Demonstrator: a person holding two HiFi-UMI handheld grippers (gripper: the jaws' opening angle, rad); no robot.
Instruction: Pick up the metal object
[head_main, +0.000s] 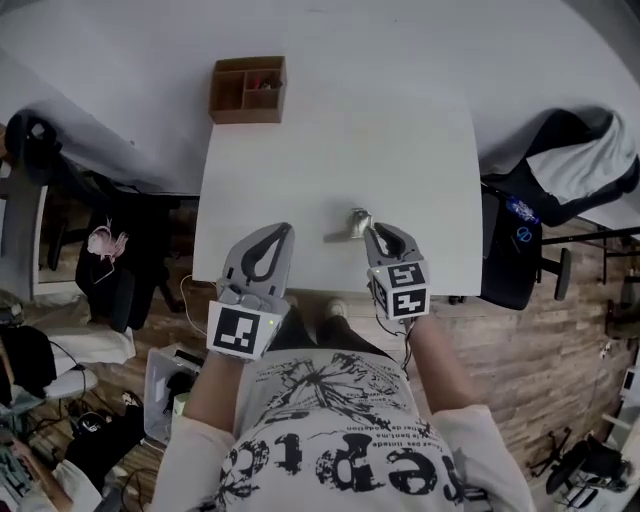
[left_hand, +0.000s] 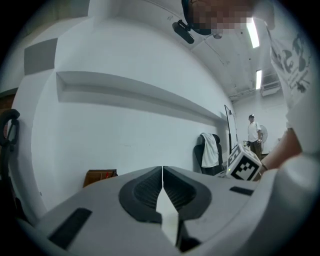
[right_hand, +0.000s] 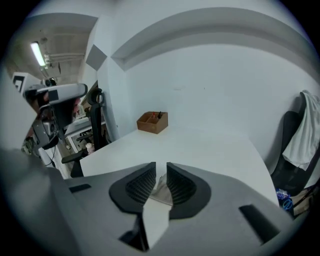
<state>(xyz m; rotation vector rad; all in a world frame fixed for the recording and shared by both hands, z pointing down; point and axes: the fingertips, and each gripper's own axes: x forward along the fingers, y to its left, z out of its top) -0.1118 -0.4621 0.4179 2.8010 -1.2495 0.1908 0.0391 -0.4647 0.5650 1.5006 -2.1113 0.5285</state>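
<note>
right gripper (head_main: 372, 230), jaws slightly apart at the metal object (head_main: 342, 234) by the near edge of the table (head_main: 330, 130), seemingly not gripping: straddle it before closing; left gripper (head_main: 286, 231) closed, empty

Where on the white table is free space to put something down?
On the white table, the middle and right side are bare, between the brown wooden compartment box at the far left corner and the silver metal object near the front edge. The front edge is crowded: the left gripper and right gripper hover there.
</note>
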